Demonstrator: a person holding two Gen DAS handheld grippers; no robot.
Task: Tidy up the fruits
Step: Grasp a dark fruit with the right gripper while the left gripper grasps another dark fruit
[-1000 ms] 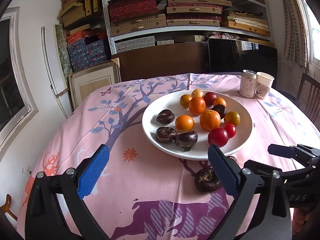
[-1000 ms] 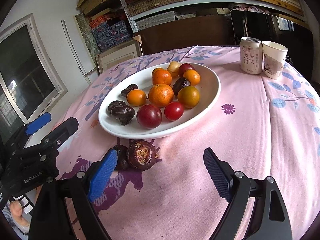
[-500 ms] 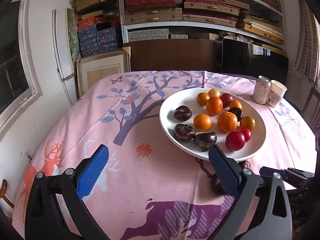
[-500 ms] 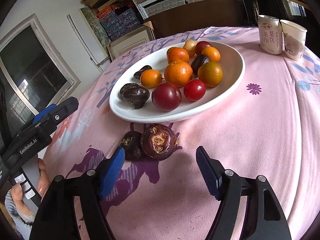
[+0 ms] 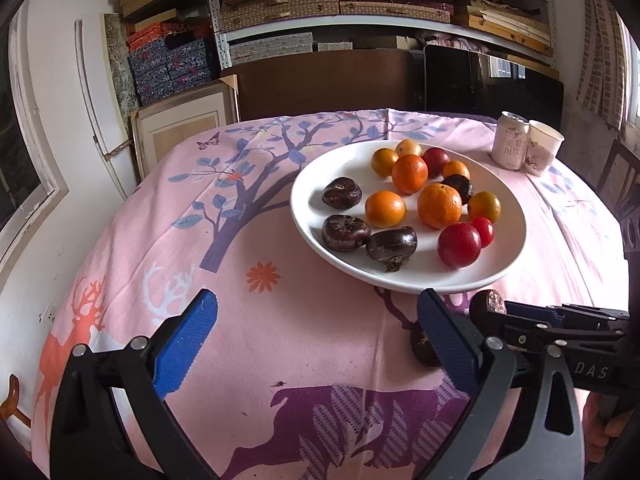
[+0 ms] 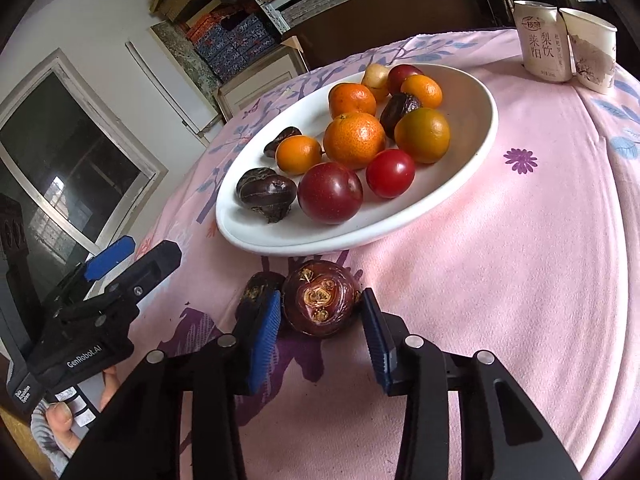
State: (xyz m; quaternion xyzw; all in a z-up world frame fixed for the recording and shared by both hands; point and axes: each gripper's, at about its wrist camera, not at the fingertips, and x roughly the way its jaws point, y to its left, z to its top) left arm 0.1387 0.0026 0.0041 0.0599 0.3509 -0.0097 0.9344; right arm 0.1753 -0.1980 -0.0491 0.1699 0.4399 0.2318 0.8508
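A dark purple fruit (image 6: 321, 305) is clamped between the just-closing jaws of the down-tilted right gripper (image 6: 322, 330); the left gripper (image 5: 316, 340) is held spread, nothing between.

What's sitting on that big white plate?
The white plate holds small oranges, two red plums, a cherry tomato and several dark water chestnuts. Anything tucked behind the pile is hidden.

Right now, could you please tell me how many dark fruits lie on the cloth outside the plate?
2. The larger dark fruit is gripped in the right tool, whose jaws have just been closing; the smaller dark fruit lies just left of it, before the plate.
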